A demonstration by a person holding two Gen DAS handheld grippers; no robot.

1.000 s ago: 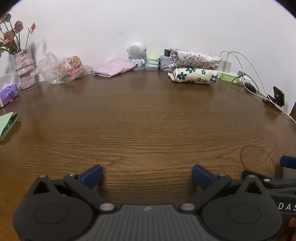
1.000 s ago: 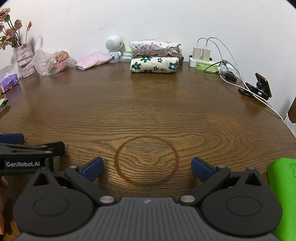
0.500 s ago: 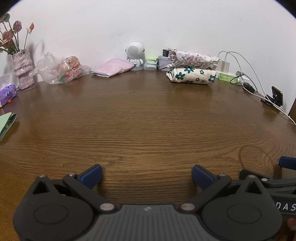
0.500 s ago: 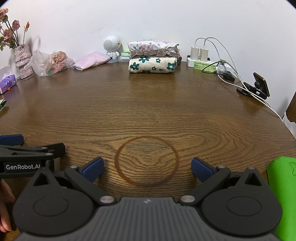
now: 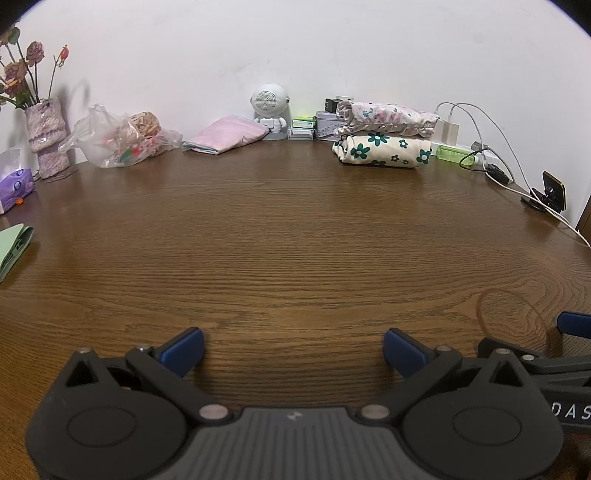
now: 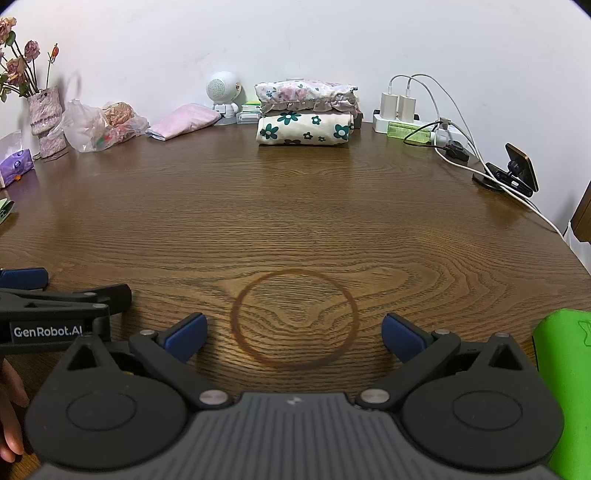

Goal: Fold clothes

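A dark brown wood-grain table (image 6: 295,206) runs back to a plain white wall (image 6: 295,33). Along the far edge from the left: a vase of dried roses (image 6: 44,114), a folded pink cloth (image 6: 183,120), then two folded floral garments (image 6: 306,110) neatly stacked. The left gripper (image 5: 293,349) and right gripper (image 6: 293,332) both hang empty, fingers spread wide.

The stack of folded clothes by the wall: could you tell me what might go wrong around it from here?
1. The pink floral garment sits on the cream flowered one; adding a third could topple the stack.
2. The charger cables trail across the table just right of it and could snag on a sweeping gripper.
3. The robot-shaped speaker stands close on its left and could be knocked.
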